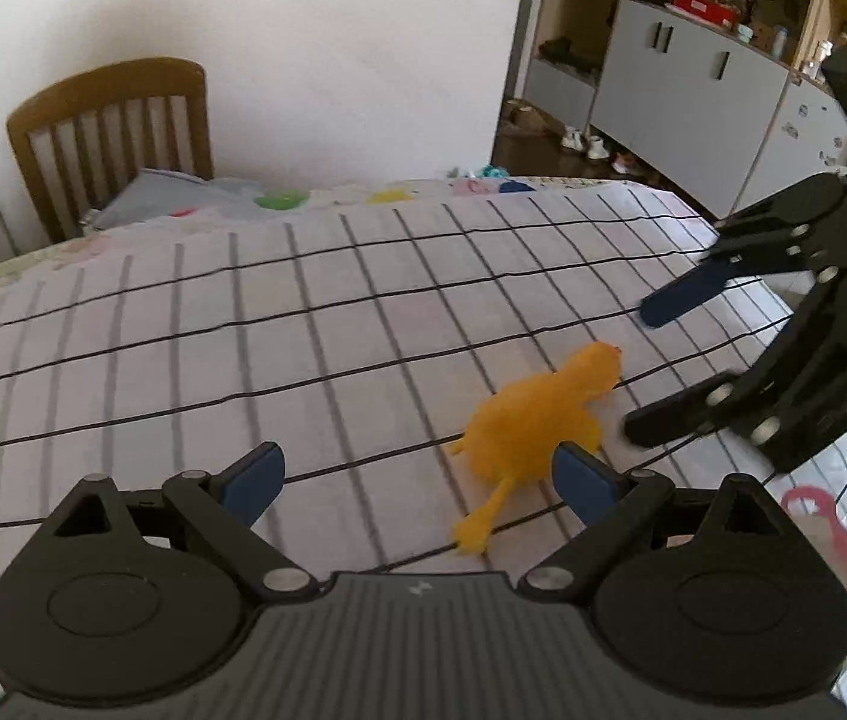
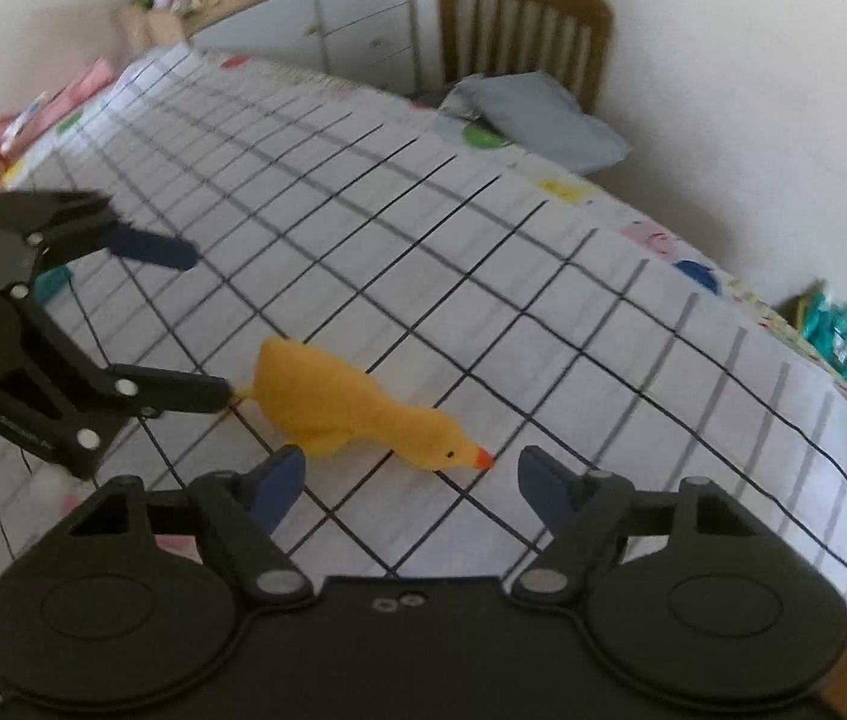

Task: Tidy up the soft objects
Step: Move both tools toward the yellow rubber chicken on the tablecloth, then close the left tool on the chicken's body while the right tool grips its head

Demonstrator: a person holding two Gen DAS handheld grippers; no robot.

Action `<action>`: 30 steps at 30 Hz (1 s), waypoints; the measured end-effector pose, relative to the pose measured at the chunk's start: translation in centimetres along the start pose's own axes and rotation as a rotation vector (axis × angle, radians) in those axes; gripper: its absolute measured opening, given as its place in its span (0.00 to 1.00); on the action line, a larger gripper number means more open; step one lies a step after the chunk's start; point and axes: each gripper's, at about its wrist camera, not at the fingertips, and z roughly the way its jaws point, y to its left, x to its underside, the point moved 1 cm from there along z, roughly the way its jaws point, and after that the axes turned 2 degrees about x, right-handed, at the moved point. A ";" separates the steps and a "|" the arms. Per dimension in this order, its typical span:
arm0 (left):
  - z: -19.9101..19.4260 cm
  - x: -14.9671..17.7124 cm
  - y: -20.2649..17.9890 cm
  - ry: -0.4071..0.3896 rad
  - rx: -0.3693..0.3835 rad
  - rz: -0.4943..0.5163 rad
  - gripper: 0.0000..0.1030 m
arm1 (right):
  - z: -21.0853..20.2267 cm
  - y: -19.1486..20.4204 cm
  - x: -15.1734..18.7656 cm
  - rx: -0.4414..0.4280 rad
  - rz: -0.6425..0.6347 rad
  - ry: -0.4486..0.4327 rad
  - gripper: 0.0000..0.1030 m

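- A soft yellow-orange rubbery chicken toy lies flat on a white cloth with a black and grey grid pattern spread over the table (orange beak and small dark eye show in the right wrist view).
- The left gripper sits low over the cloth with its two blue-padded black fingers spread wide apart, gripping nothing; its right pad lies just beside the toy's rear, near the splayed feet.
- The right gripper is likewise spread wide and holds nothing; the toy's head and beak lie between its two fingertips, just ahead of them.
- In the left wrist view, the right gripper comes in from the right edge, one fingertip above the toy's head and the other just beside its body.
- In the right wrist view, the left gripper comes in from the left; its lower black fingertip looks to be touching the toy's tail end (contact is hard to confirm through the blur).
- A brown wooden slat-back chair stands at the far side of the table with a grey folded cushion on its seat.
- Grey cabinets with open cluttered shelves line the wall beyond.
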 end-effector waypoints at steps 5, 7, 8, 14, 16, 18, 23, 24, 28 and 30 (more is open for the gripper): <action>1.6 -0.5 -0.3 0.019 0.046 -0.010 0.93 | 1.7 -0.1 -0.4 0.009 -0.052 0.011 0.73; 2.1 -0.7 -0.2 0.019 0.058 -0.024 0.93 | 2.3 -0.4 -0.4 -0.002 -0.063 0.016 0.70; 2.2 -0.7 -0.2 0.019 0.062 -0.024 0.93 | 2.5 -0.4 -0.3 -0.006 -0.067 0.015 0.68; 2.7 -0.8 -0.2 0.028 0.104 -0.044 0.72 | 2.5 -0.2 0.2 -0.029 -0.088 -0.020 0.53; 2.7 -0.8 -0.3 0.027 0.116 -0.041 0.67 | 2.3 0.0 0.3 -0.038 -0.097 -0.027 0.46; 2.5 -0.7 -0.6 0.026 0.138 -0.032 0.52 | 2.2 0.6 0.3 -0.024 -0.130 -0.032 0.37; 2.0 -0.6 -1.0 0.026 0.144 -0.015 0.34 | 2.0 1.3 0.3 0.028 -0.159 -0.047 0.22; 2.0 -0.6 -0.9 0.026 0.144 -0.016 0.33 | 1.8 1.4 0.3 0.030 -0.161 -0.054 0.22; 1.1 -0.7 -0.8 0.020 0.123 -0.023 0.32 | 0.8 1.9 -0.1 0.043 -0.180 -0.084 0.20; 0.2 -0.7 -0.6 0.009 0.121 -0.030 0.32 | 0.1 2.3 -0.5 0.039 -0.186 -0.101 0.20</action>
